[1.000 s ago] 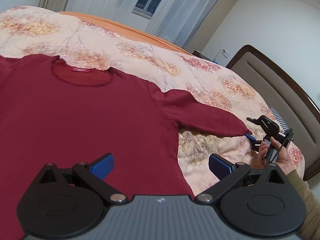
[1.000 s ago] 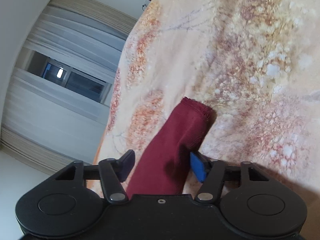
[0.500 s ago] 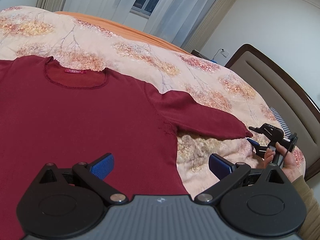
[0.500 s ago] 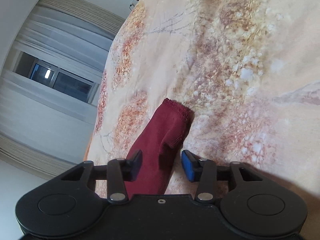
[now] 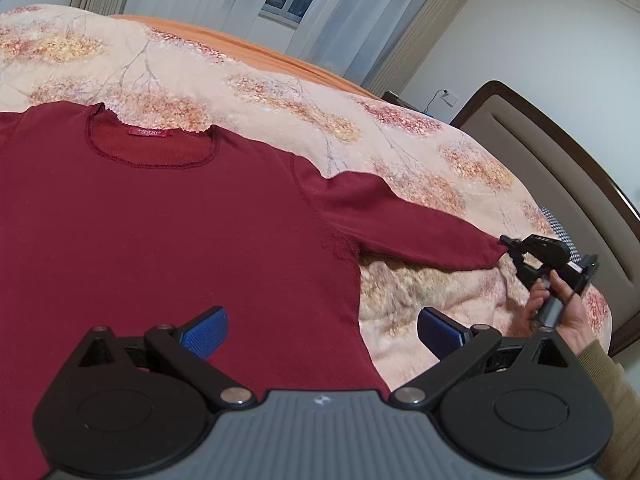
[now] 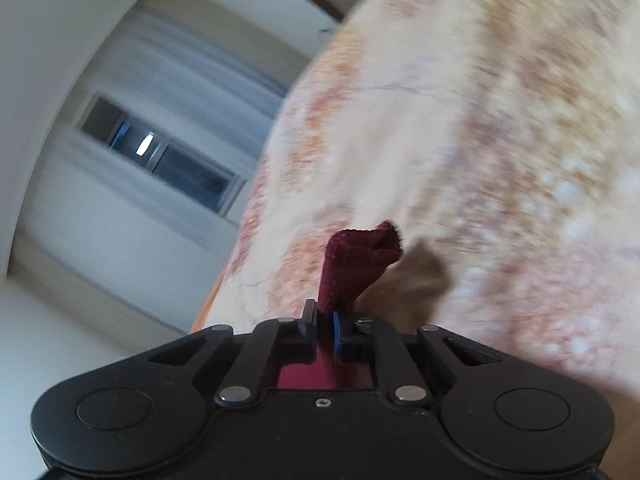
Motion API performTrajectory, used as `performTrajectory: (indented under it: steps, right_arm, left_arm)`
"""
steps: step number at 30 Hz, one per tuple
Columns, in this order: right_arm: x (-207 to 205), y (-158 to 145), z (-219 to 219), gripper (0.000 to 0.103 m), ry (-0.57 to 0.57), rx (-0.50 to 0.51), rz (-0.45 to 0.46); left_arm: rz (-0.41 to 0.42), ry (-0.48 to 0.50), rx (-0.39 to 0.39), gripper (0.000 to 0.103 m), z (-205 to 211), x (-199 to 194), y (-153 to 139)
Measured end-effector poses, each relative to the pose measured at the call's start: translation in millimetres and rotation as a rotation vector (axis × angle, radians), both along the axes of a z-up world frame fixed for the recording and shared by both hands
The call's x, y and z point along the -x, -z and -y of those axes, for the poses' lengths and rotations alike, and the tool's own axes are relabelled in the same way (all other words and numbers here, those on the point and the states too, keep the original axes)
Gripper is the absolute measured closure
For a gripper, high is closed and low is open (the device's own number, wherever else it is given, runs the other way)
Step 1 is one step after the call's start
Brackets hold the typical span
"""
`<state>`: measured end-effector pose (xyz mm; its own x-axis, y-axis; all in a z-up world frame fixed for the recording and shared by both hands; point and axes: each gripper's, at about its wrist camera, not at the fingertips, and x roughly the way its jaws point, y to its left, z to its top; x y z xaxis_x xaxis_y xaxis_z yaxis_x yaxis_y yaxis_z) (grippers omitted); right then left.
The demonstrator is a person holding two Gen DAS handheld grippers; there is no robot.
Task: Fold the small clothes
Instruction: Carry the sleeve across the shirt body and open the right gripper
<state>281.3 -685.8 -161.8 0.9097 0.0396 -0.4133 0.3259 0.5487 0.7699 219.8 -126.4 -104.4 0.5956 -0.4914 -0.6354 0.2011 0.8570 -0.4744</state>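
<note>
Two grippers in our hands: left gripper (image 5: 322,330) hovers over dark red sweater (image 5: 168,232) spread flat on floral bedspread (image 5: 280,96), fingers wide apart. Right gripper (image 6: 323,322) pinched tight on sleeve cuff (image 6: 360,256), lifted off bedspread.

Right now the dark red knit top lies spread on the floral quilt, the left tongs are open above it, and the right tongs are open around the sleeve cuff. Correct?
One error: the right tongs are shut on the sleeve cuff, per the right wrist view. The rest holds.
</note>
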Motion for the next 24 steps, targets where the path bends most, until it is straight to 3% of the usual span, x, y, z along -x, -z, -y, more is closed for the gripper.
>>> performTrajectory:
  steps: [5, 8, 11, 14, 18, 24]
  right_arm:
    - [-27.3, -45.6, -109.8, 0.096, -0.354, 0.229, 0.049]
    - [-37.2, -47.0, -194.6, 0.096, -0.583, 0.287, 0.052]
    - [-39.0, -34.8, -265.4, 0.096, -0.741, 0.308, 0.047]
    - [-40.0, -26.8, -307.2, 0.096, -0.824, 0.349, 0.038]
    - [-29.6, -35.7, -337.5, 0.096, -0.872, 0.419, 0.057]
    - [-4.6, -45.3, -381.6, 0.096, -0.96, 0.643, 0.083]
  left_arm:
    - [-0.004, -0.058, 0.056, 0.0, -18.9, -29.5, 1.0]
    - [-0.031, -0.114, 0.104, 0.0, -36.9, -50.2, 5.3]
    - [-0.032, -0.149, 0.131, 0.0, -50.6, -70.7, 8.7]
    - [-0.075, -0.149, 0.173, 0.0, -58.6, -95.4, 17.0]
    - [-0.233, -0.132, 0.318, 0.0, -64.3, -129.2, 38.8]
    - [-0.248, -0.12, 0.464, 0.001, -58.0, -152.5, 55.2]
